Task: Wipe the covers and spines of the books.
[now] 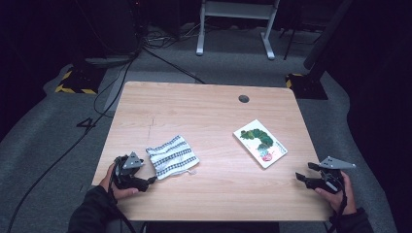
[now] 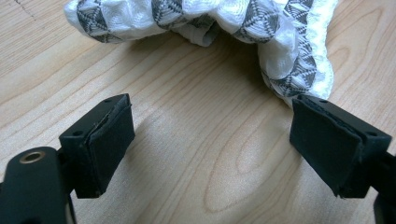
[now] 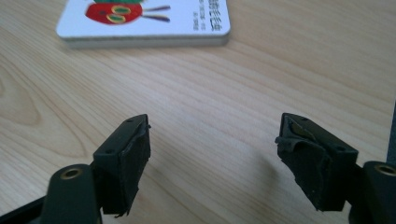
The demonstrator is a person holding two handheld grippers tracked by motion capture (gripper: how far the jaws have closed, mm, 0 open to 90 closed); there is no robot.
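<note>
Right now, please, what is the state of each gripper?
Left gripper: open, holding nothing; the cloth lies just ahead of it.
Right gripper: open, holding nothing; the book lies ahead, apart.

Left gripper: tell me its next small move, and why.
Probably ease the left gripper forward so its open jaws straddle the near edge of the folded cloth, then close. In the left gripper view the cloth lies just ahead, with bare table between the jaws and nothing held.
</note>
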